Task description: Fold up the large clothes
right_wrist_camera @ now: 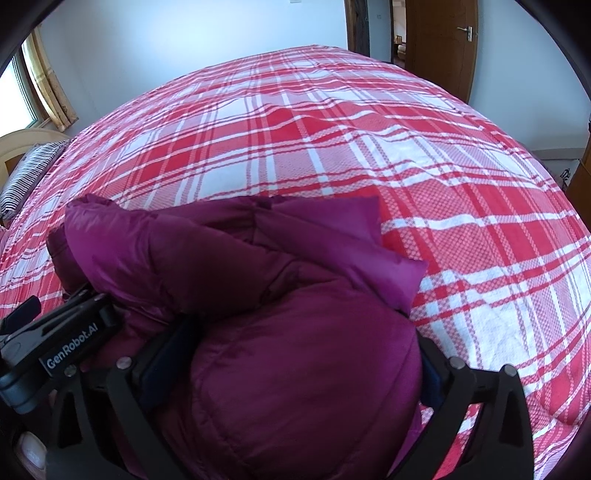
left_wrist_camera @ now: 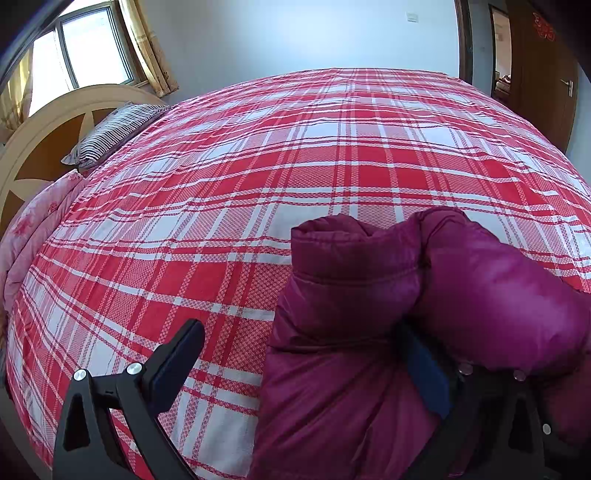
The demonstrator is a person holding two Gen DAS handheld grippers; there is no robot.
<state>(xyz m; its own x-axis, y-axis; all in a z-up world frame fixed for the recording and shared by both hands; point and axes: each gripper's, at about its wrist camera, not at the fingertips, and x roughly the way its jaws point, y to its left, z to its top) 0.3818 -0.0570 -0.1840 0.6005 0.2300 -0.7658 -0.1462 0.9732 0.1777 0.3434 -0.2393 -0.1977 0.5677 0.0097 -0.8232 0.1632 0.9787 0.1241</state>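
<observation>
A: Start with the left wrist view. What writing can you read?

B: None legible there, only a red paper ornament [left_wrist_camera: 543, 26] on the brown wooden door [left_wrist_camera: 546, 81], well beyond the far corner of the red-and-white plaid bedspread [left_wrist_camera: 258, 177]. The left gripper [left_wrist_camera: 303, 365] stands wide apart: one black finger is bare over the bedspread, the other is pressed into the puffy magenta quilted jacket [left_wrist_camera: 369, 314], which is heaped on the bedspread's near right part. Nothing is pinched between the fingers.

A: And the right wrist view?

B: White lettering "GenRobot.AI" on the other tool, the left gripper [right_wrist_camera: 66, 332], at the jacket's left edge. The right gripper [right_wrist_camera: 306, 369] has a thick bulge of the jacket [right_wrist_camera: 295, 350] bulging between its two widely spread fingers; whether they actually clamp it I cannot tell.

A: What does one view show that the other lacks?

B: The left view alone shows the curved cream and brown headboard's inlay [left_wrist_camera: 48, 147] and a pink floral quilt [left_wrist_camera: 33, 236] at the bedspread's left edge. Both show a navy striped pillow [left_wrist_camera: 114, 133], yellow curtains [left_wrist_camera: 147, 44], a window and pale walls.
</observation>
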